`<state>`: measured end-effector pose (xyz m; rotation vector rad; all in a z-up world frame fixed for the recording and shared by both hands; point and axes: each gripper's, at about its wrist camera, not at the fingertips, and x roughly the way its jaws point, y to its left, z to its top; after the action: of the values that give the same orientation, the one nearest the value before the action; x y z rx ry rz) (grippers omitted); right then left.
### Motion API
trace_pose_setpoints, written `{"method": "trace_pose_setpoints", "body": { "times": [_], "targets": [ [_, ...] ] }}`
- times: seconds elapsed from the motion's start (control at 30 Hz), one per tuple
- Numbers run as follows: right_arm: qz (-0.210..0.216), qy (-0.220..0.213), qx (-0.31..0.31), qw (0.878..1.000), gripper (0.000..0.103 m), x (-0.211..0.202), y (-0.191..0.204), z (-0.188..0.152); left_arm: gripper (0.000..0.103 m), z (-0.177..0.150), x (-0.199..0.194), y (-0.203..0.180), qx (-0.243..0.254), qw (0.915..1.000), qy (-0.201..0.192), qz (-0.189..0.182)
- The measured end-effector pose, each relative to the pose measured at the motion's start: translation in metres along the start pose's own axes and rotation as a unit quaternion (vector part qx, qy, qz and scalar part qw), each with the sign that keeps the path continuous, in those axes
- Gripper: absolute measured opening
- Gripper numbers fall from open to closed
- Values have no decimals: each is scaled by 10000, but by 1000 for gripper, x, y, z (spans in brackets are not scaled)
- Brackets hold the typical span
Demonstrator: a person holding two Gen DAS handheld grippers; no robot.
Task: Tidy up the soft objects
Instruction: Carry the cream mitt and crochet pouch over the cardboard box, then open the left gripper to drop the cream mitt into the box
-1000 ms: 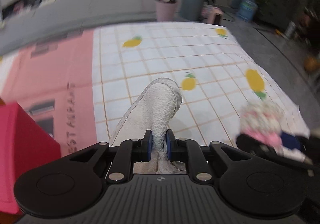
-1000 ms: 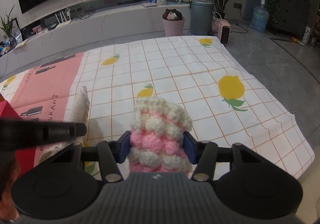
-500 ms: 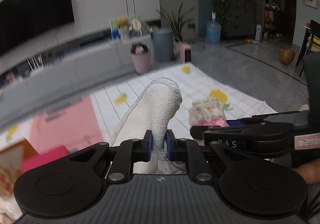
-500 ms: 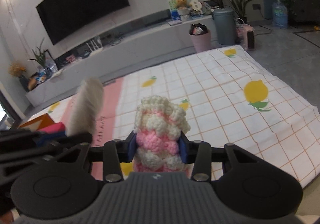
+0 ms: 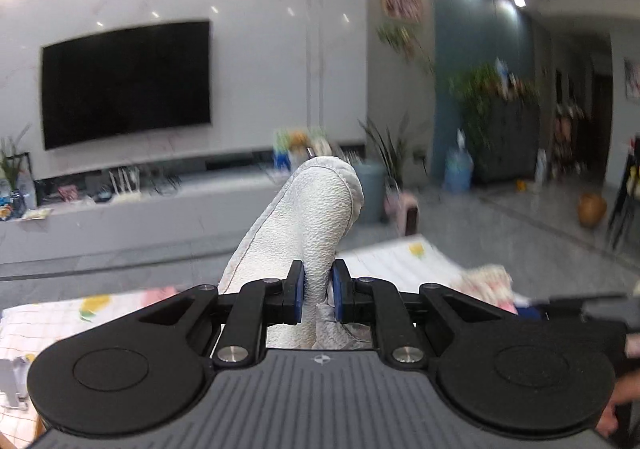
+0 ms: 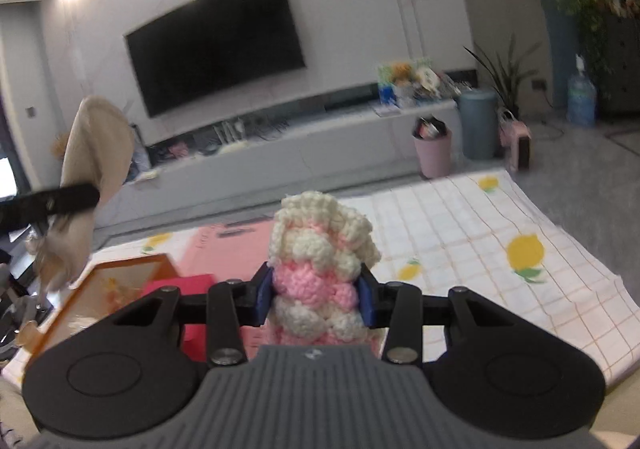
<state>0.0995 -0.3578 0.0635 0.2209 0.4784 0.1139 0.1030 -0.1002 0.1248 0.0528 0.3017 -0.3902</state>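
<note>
Our left gripper [image 5: 318,291] pinches a white terry cloth [image 5: 308,209] nearly closed; our right gripper [image 6: 316,299], wider, clamps a pink-and-cream crocheted piece [image 6: 320,265].

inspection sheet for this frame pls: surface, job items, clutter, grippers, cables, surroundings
Surface: checked lemon-print cloth with a pink panel, spread flat.
Job's things: white towel and pink-and-cream crochet piece, both lifted off the cloth.
Clutter: orange tray and red box at the cloth's left edge.
Grippers: left hand-held gripper shut on the towel; right hand-held gripper shut on the crochet piece.
Cables: some on the TV shelf, blurred.
Surroundings: wall TV, pink bin, plants, water bottle.
</note>
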Motion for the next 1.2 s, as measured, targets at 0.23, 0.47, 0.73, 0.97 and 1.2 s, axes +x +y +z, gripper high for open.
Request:
{"method": "trace_pose_setpoints", "body": {
  "times": [0.23,0.47,0.73,0.97,1.2],
  "targets": [
    [572,-1005,-571,9917,43,-47,112,6,16,-3,-41,79,-853,9940,-569,371],
    [771,-1434,-988,9817,43,-40,189,-2,16,-49,-45,175,-1989,9747,-905,468],
    [976,-778,-955,9876,46,25,242,-31,16,-109,20,237,-2758,9593,338,501],
    [1200,-318,-1180,9852,45,76,274,-71,16,-126,57,247,-2527,9564,1075,990],
    [1160,171,-1204,9858,45,107,277,-93,36,-152,49,243,-2243,9540,1507,1300]
  ]
}}
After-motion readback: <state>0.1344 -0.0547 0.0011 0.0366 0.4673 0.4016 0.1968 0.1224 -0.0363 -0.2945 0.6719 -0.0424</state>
